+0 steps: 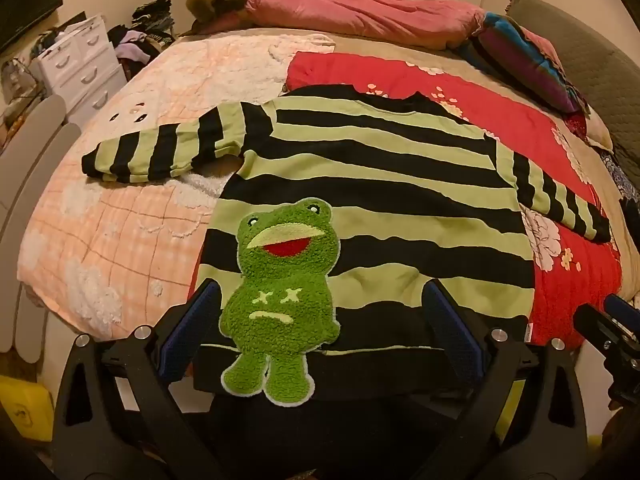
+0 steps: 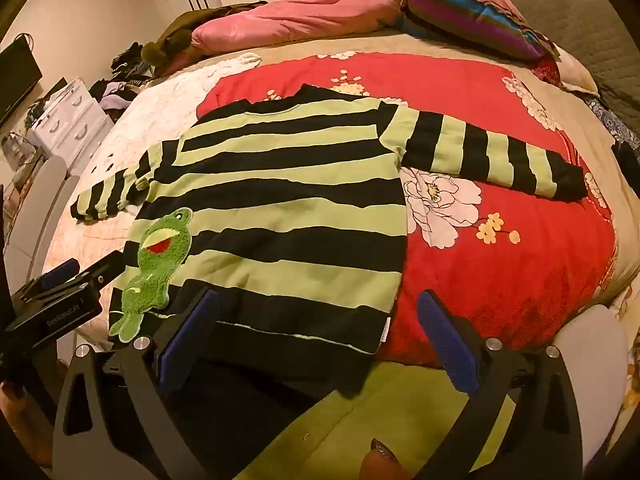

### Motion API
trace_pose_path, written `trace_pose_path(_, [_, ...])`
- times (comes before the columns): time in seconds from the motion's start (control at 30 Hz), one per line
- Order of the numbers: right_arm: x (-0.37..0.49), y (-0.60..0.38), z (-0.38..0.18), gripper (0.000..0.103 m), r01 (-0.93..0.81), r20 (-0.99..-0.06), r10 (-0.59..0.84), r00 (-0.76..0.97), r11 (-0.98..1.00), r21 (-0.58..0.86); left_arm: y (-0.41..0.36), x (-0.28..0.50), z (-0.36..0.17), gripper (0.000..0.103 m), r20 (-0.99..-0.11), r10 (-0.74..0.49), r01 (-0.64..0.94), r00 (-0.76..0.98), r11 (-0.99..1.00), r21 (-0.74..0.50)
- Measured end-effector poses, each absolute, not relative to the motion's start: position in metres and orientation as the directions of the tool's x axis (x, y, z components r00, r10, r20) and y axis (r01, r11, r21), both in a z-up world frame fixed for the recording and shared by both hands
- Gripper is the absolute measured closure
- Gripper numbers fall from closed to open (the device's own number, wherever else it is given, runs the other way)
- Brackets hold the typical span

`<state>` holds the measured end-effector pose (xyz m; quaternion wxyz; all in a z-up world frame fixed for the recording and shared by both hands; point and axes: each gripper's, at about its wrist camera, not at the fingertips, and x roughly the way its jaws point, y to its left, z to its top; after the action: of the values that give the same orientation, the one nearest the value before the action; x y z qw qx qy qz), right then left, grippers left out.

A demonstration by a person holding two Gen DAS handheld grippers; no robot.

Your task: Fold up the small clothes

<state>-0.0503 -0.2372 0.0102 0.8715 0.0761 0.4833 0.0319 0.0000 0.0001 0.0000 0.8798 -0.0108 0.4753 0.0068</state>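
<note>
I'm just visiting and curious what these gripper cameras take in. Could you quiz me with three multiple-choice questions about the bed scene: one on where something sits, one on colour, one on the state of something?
1. Where on the sweater is the frog patch?
A. by the neckline
B. near the bottom hem
C. on a sleeve

2. Which colours are the sweater's stripes?
A. light green and black
B. red and white
C. blue and yellow

3. How does the sweater lie?
A. folded in half
B. rolled into a bundle
C. spread flat, both sleeves out to the sides

Answers:
1 B: the frog's feet reach the dark hem band, between the fingers of the left gripper.
2 A: green and black bands alternate across the body and both sleeves.
3 C: the right wrist view shows the body flat on the red floral quilt, a sleeve out on each side.
</note>
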Motion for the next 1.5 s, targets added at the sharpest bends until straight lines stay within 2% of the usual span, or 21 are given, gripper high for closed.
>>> trace_pose_path(1.5, [-0.054,-0.229,0.018,0.004,-0.007,-0.815,0.107,0.569,0.992,0.125,-0.008,-0.001,0.007,0.009,-0.824,0.010,-0.011,0.567,1.000,0.005])
